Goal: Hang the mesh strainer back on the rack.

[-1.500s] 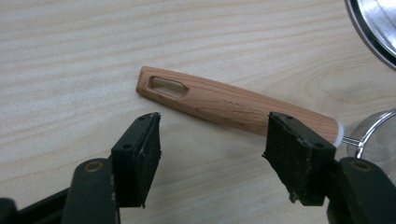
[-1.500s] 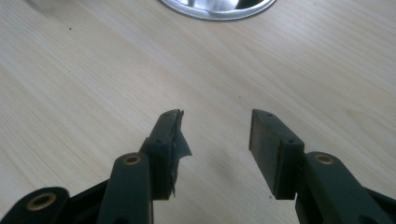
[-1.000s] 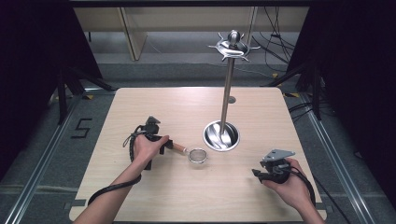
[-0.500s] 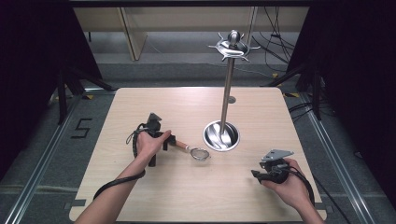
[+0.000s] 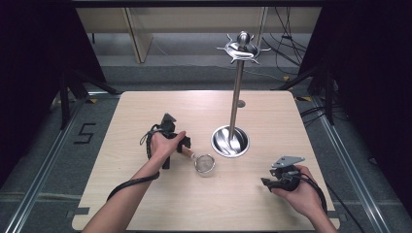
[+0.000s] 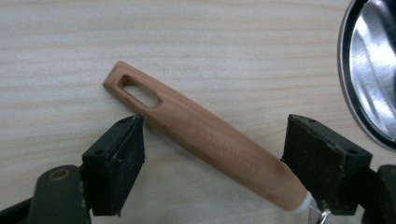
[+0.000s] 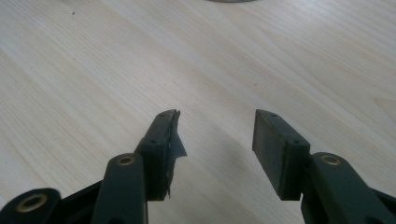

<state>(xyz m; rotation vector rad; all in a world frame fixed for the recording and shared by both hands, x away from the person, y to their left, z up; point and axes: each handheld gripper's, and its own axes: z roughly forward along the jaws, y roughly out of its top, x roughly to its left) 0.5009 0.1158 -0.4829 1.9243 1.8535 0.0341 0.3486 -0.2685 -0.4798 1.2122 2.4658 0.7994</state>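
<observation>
Between the left gripper's (image 6: 212, 163) spread jaws, a slotted wooden strainer handle (image 6: 201, 135).

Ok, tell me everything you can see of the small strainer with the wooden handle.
The strainer is a small one: a round bowl of fine silvery mesh with a metal rim, joined by a pale collar to a light brown wooden handle. The handle tapers to a rounded end with a long hanging slot and bears faint stamped lettering, too faint to read. It lies flat on the table, just left of the stand's base. The left gripper straddles the handle, jaws open on either side.
</observation>
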